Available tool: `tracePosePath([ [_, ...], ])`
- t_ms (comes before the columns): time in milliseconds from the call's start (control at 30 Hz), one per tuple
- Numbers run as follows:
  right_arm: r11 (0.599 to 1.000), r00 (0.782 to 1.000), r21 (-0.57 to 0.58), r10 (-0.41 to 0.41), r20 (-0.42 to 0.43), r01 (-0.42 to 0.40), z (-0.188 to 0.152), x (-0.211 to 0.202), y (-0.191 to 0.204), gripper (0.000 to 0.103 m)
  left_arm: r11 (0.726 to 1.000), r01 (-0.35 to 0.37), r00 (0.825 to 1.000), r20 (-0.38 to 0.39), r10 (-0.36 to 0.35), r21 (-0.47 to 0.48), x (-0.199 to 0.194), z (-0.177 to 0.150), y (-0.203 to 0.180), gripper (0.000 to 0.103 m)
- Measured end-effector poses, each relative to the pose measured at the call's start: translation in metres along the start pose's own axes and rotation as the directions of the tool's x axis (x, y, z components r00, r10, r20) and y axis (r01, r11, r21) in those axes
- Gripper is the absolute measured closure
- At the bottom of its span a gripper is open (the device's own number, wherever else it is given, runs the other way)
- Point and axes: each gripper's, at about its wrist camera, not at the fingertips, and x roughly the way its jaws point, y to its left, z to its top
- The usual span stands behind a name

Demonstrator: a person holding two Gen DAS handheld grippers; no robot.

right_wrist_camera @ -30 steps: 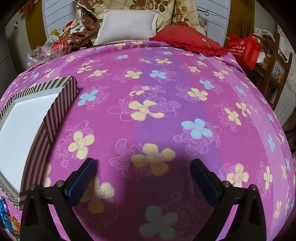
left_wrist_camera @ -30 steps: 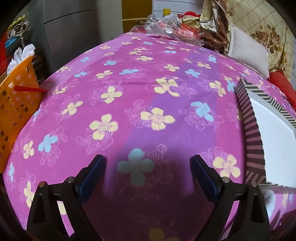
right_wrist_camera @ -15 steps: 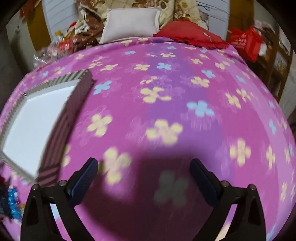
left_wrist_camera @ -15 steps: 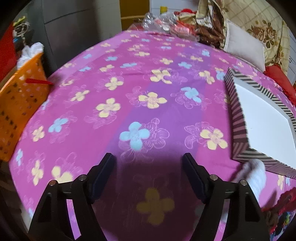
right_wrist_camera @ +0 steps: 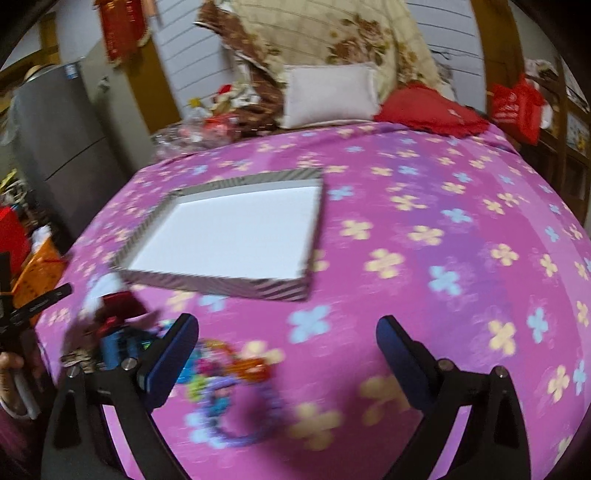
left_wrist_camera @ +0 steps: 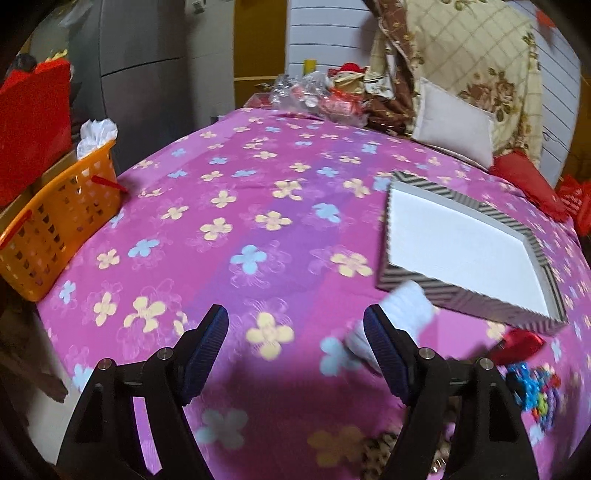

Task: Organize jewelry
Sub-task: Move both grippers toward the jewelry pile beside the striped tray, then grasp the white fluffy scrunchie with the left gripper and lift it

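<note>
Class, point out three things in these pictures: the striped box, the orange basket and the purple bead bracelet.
striped box (right_wrist_camera: 236, 236): right wrist view, white inner floor.
orange basket (left_wrist_camera: 55, 229): left wrist view, perforated side wall.
purple bead bracelet (right_wrist_camera: 236, 435): right wrist view, near bead arc.

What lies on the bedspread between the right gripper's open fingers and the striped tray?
Only bare flowered bedspread between the right gripper and the striped tray, in the right wrist view; the colourful jewelry lies left.

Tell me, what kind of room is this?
Most likely a lived-in bedroom: the work surface is a bed under a pink flowered sheet, with a pale pillow and a folded floral quilt at its head. An orange laundry-style basket stands beside it.
</note>
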Motion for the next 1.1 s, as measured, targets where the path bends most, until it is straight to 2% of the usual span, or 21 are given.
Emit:
tracePosePath([
  [167, 0.997, 0.999, -0.061, 0.045, -0.030, -0.047, -0.007, 0.004, 0.042, 0.004, 0.999, 0.024, 1.000, -0.001, -0.024, 0.035, -0.015, -0.010, -0.014, 0.033],
  [400, 0.988, 0.998, -0.145, 0.049, -0.034, -0.053, -0.009, 0.004, 0.081, 0.004, 0.997, 0.016, 1.000, 0.012, -0.017, 0.076, -0.027, -0.017, -0.025, 0.033],
  [733, 0.983, 0.996, -0.163, 0.077, -0.041, -0.083, -0.007, 0.006, 0.100, 0.006, 0.996, 0.027, 1.000, 0.000, -0.027, 0.087, -0.030, -0.021, -0.031, 0.033],
  [1100, 0.981, 0.994, -0.171, 0.086, -0.063, -0.095, -0.007, 0.017, 0.107, 0.008, 0.998, 0.044, 0.998, -0.043, -0.042, 0.035, -0.021, -0.018, -0.016, 0.033],
])
